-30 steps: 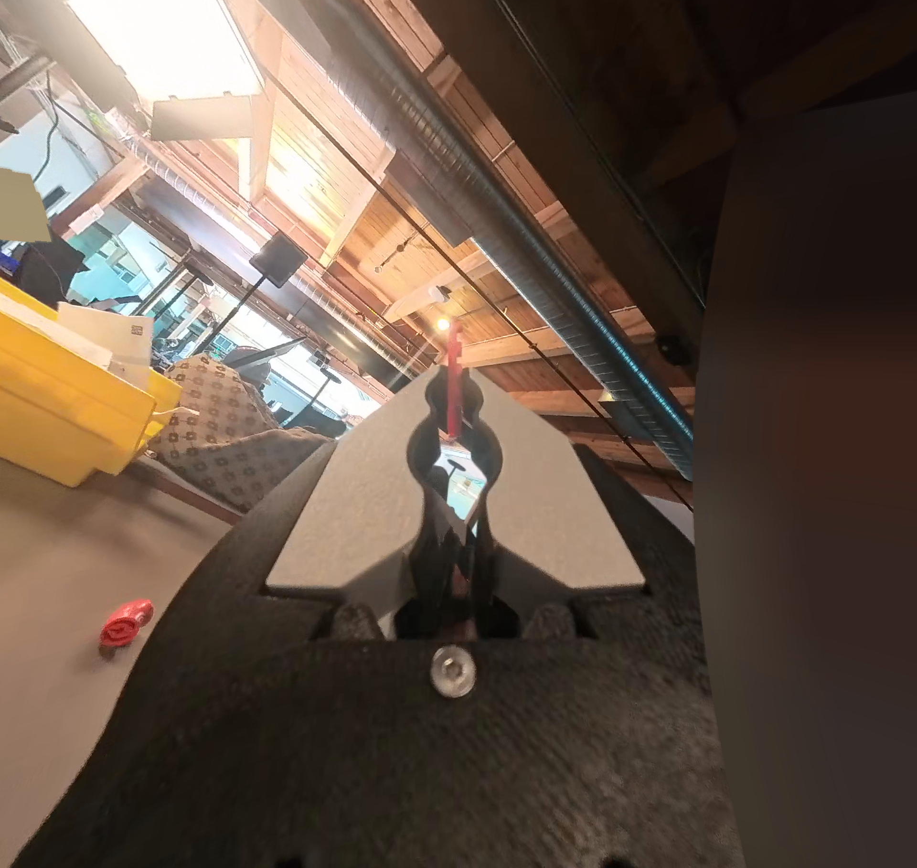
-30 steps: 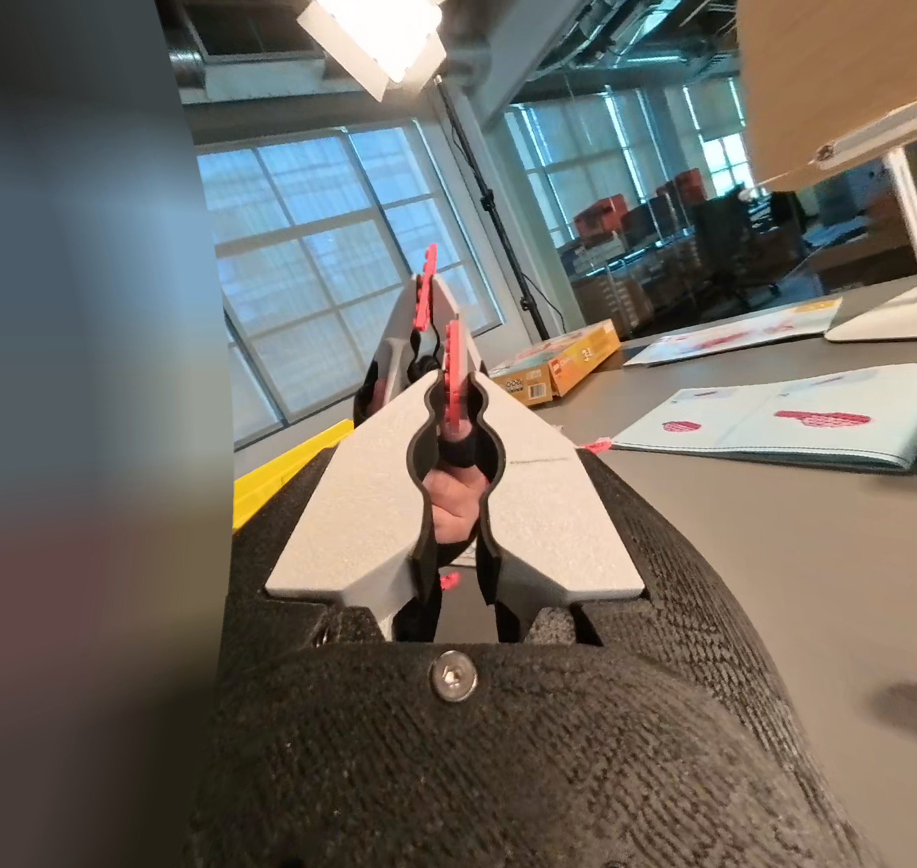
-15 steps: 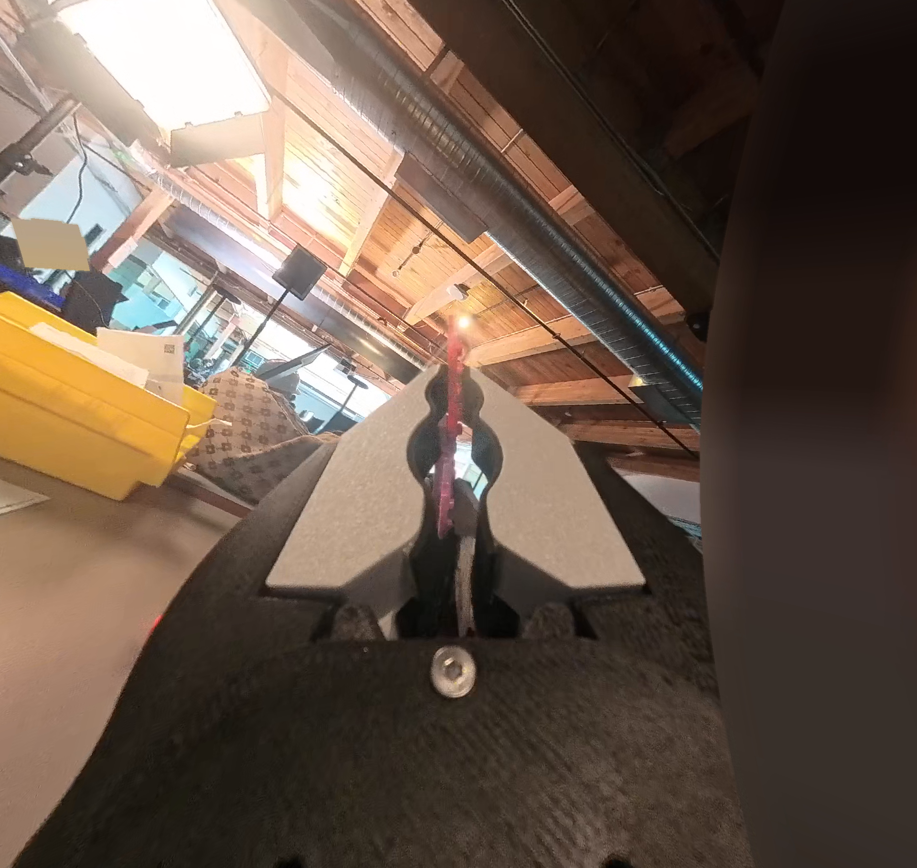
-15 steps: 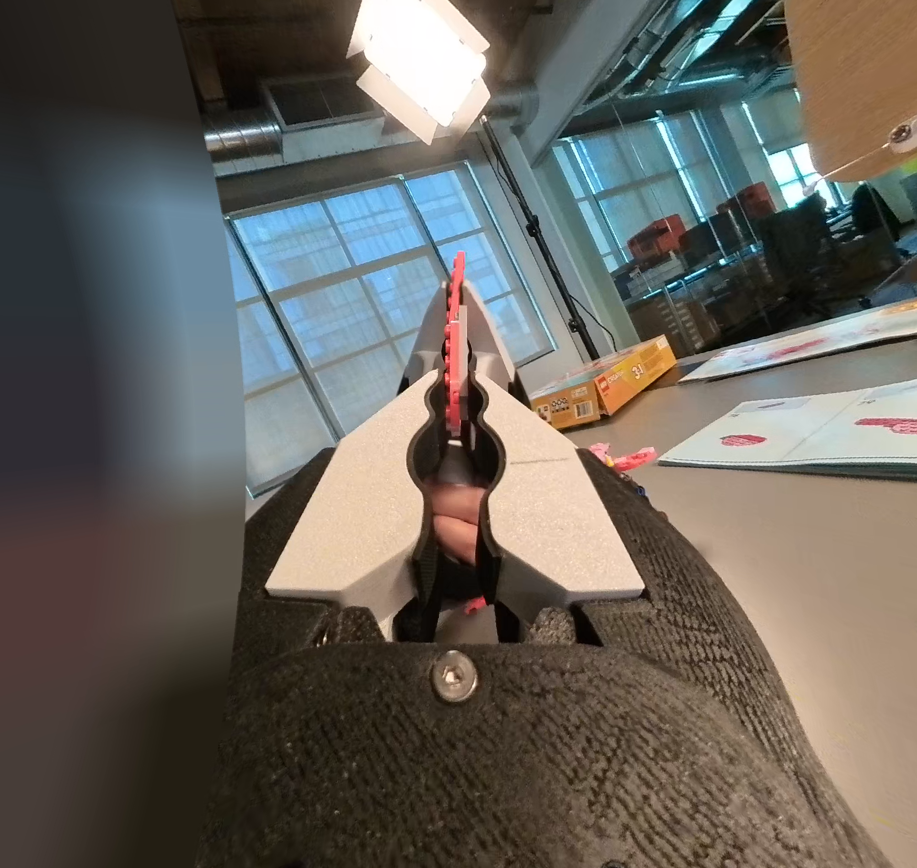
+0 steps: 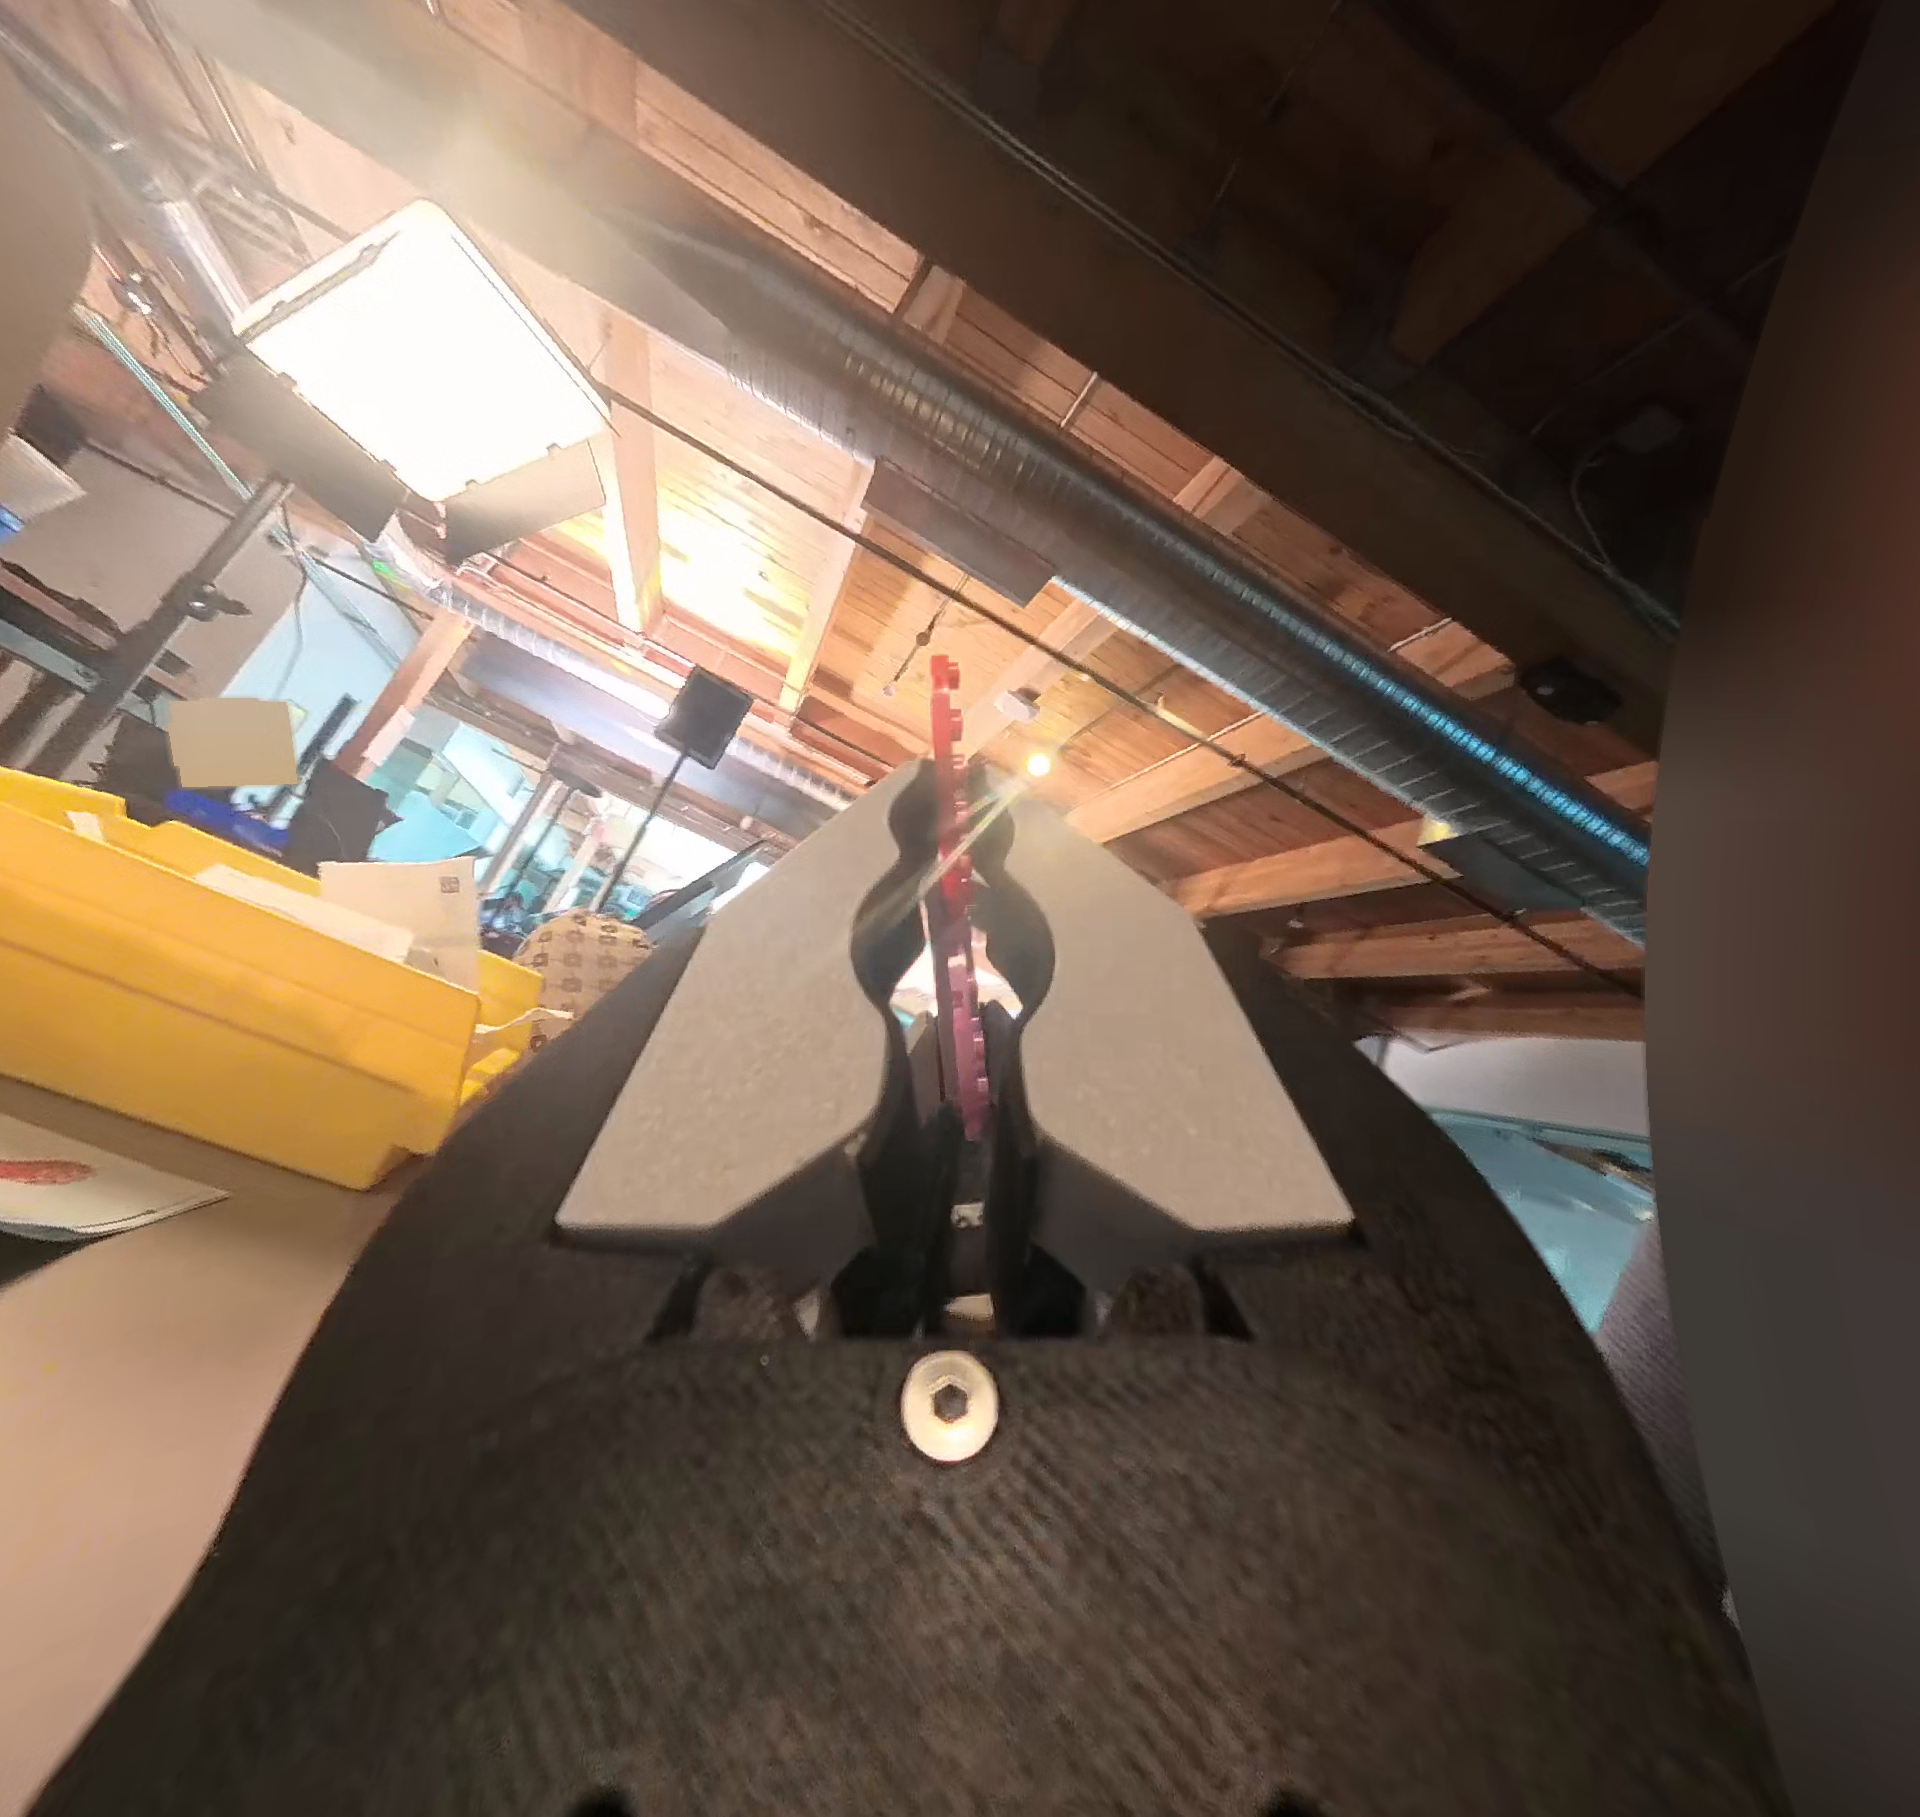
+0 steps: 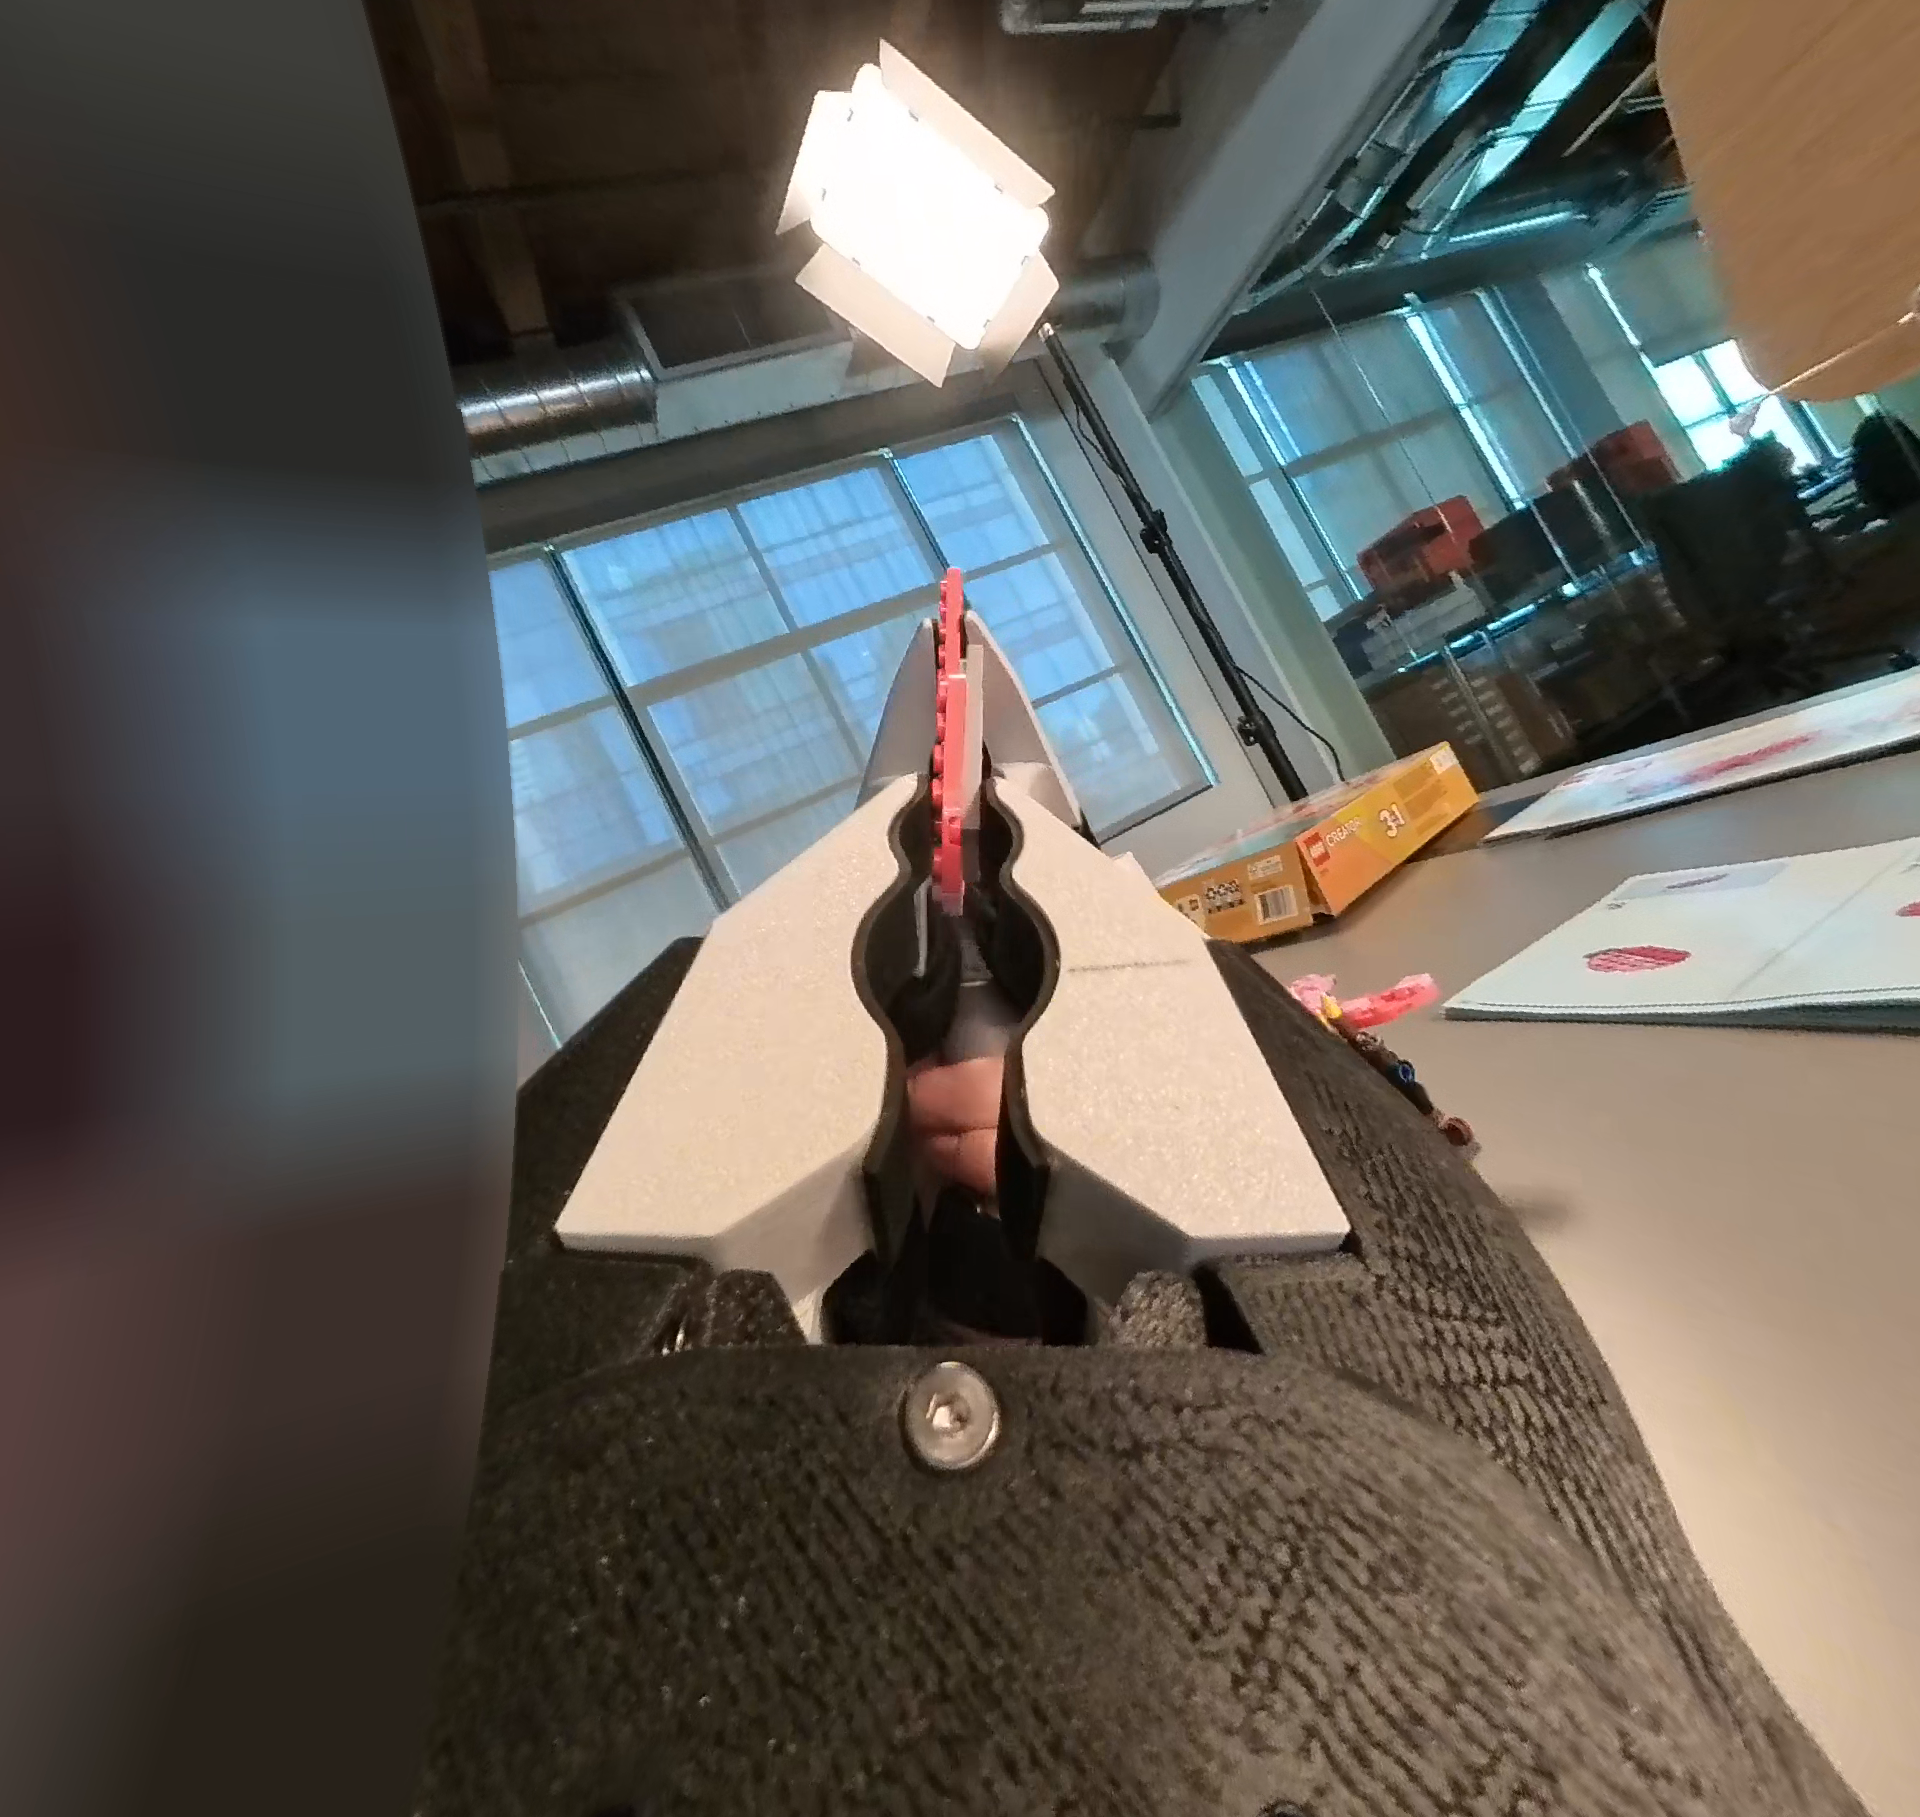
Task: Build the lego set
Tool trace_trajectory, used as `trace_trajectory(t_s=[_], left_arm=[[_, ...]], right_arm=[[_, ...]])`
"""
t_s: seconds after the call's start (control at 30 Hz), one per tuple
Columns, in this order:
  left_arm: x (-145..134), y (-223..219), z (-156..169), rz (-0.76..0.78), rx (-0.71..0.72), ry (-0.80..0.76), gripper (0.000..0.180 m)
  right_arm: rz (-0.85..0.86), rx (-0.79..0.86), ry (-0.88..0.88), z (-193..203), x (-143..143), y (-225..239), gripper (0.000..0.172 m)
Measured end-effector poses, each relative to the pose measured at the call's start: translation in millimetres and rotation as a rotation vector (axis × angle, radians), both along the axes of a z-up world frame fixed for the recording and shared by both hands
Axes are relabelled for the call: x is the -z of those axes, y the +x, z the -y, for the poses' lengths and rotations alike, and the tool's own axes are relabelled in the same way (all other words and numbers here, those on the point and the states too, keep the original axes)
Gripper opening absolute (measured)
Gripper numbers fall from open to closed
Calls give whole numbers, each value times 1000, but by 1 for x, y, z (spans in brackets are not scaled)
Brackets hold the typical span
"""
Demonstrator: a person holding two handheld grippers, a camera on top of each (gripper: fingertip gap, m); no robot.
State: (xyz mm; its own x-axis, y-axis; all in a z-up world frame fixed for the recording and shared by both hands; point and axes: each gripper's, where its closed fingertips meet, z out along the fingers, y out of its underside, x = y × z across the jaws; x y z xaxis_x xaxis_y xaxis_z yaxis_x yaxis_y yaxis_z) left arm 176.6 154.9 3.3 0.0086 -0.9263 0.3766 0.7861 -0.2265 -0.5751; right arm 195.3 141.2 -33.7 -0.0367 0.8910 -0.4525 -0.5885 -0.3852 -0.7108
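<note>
My left gripper (image 5: 951, 785) is shut on a thin red studded plate (image 5: 945, 728), seen edge-on and sticking up past the fingertips. A purple-looking plate (image 5: 968, 1050) lies against it lower down, between my fingers. My right gripper (image 6: 951, 811) is shut on a red plate (image 6: 951, 832) with a white flat piece (image 6: 975, 728) on its right side. In the right wrist view the left gripper's grey fingers (image 6: 902, 728) stand just beyond my tips, tip to tip, and its red plate (image 6: 951, 593) lines up with mine. Both grippers are raised and point upward.
A yellow bin (image 5: 208, 998) with papers stands at the left on the grey table (image 5: 156, 1352). In the right wrist view an open booklet (image 6: 1714, 946), a yellow box (image 6: 1340, 853) and small pink pieces (image 6: 1361, 998) lie to the right. A lit panel lamp (image 6: 914, 209) stands on a stand behind.
The two grippers have closed in tip to tip, so their plates now overlap instead of standing apart. Both tilted further upward. The red piece on the table has left the left wrist view.
</note>
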Motion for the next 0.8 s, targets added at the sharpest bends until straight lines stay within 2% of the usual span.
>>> trace_trajectory(t_s=[0.3,0.53,0.8], left_arm=[[-6,-2,9,62,59,32,4],[-8,-4,15,95,130,52,4],[-8,-1,16,31,71,97,5]], right_arm=[[36,46,114,10,-6,-2,5],[147,189,262,15,-7,-5,5],[62,36,165,19,-8,-2,6]])
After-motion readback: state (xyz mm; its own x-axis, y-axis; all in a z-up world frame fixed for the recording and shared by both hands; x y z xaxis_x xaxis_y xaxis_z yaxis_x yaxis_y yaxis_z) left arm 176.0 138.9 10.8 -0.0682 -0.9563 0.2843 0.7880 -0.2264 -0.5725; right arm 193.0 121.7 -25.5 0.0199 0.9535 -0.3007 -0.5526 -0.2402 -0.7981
